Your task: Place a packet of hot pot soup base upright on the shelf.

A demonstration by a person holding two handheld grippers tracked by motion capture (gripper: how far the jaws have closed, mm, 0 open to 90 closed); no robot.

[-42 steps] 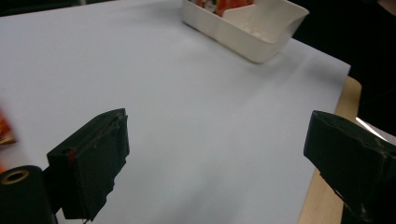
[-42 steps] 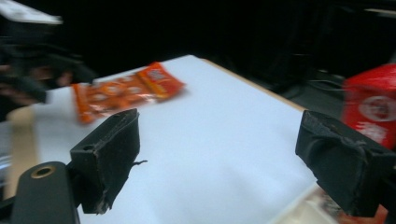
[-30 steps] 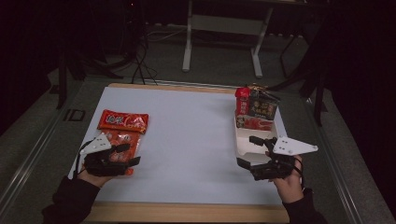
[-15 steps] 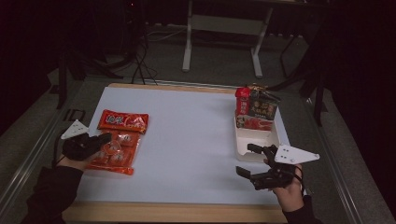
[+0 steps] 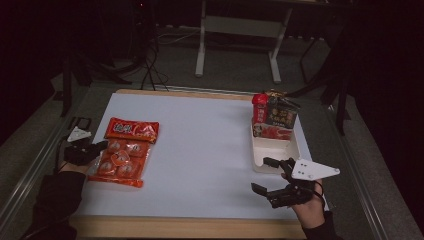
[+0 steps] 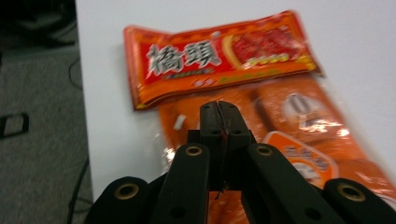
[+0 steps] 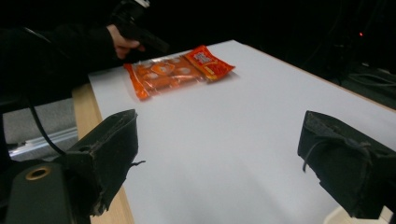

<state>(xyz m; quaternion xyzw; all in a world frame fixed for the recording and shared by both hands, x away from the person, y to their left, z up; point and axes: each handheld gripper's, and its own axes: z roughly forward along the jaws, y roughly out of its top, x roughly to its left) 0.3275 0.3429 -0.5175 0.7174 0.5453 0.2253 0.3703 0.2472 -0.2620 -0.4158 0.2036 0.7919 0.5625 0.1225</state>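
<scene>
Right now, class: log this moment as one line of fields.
left gripper: shut, at orange snack pack edge | right gripper: open, empty | white tray: beside right gripper

On the counter [image 5: 200,150], two snack packs lie near the left edge: the smaller pack [image 5: 132,130] sits behind, and the larger pack [image 5: 120,162] lies in front of it, their edges overlapping. The left gripper [image 5: 97,146] is at the left edge, its jaws over the larger pack's left side. Near the right edge a tray [image 5: 275,150] rests on the counter, with several packets [image 5: 272,117] standing in its far end. The right gripper [image 5: 267,175] is just in front of the tray, towards the front right corner, well apart from the packs.
</scene>
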